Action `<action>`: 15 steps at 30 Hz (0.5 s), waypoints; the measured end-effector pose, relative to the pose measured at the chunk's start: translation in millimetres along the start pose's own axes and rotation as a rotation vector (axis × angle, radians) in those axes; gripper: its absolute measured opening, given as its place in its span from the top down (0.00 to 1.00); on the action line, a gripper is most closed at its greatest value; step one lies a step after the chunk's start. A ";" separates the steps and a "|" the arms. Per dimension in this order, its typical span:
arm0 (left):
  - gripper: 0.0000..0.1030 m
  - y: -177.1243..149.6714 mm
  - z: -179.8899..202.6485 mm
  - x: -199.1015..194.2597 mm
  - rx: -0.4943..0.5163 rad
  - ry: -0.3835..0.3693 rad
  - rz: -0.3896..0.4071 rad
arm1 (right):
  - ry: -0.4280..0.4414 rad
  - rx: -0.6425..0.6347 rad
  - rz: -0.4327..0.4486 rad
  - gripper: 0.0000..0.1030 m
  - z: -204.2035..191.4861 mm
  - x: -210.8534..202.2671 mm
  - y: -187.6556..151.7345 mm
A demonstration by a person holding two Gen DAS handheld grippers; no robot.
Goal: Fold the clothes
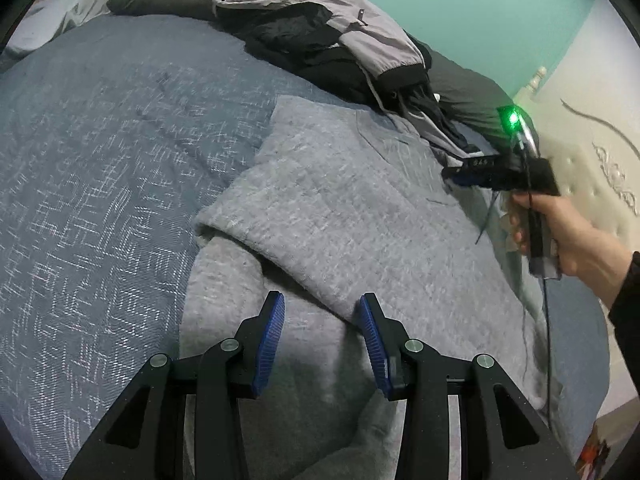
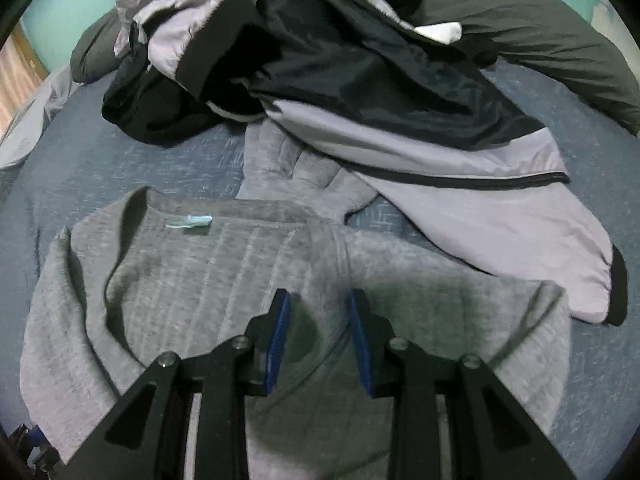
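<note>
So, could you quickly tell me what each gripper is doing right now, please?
Left gripper: open, holding nothing, above the grey sweater.
Right gripper: open, holding nothing, over the sweater's shoulder area.

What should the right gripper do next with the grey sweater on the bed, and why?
Probably lower the right gripper and close on the sweater fabric near the shoulder below it. Its jaws are open and empty over that spot, and the near sleeve is already folded across the body. The left gripper is also open and empty near the hem end.
</note>
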State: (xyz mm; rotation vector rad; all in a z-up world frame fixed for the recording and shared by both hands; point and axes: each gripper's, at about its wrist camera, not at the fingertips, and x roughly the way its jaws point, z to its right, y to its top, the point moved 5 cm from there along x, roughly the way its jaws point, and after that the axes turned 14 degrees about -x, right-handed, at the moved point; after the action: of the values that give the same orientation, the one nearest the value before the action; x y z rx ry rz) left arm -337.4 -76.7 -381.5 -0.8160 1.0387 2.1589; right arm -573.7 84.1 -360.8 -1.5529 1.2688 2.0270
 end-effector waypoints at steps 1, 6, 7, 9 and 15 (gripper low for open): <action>0.58 -0.3 0.0 0.8 0.001 0.000 -0.002 | -0.009 -0.004 -0.010 0.71 0.8 4.2 0.8; 0.59 -1.0 -0.6 0.4 0.006 -0.001 -0.002 | -0.047 -0.005 -0.021 0.86 7.5 14.0 3.6; 0.58 -0.9 -0.9 0.2 0.005 -0.001 -0.001 | -0.049 -0.013 -0.018 0.92 8.1 13.2 3.6; 0.58 -0.7 -1.4 -0.1 0.003 -0.002 0.001 | -0.053 -0.031 -0.011 0.98 9.2 11.5 3.5; 0.59 -1.0 -3.1 -0.1 -0.005 -0.006 0.001 | 0.006 0.014 0.083 0.99 12.3 -5.3 13.6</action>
State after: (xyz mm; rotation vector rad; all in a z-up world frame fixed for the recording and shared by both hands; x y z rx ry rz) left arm -335.8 -78.8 -383.4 -0.8106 1.0315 2.1645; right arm -588.7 87.4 -349.4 -1.5255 1.3679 2.0602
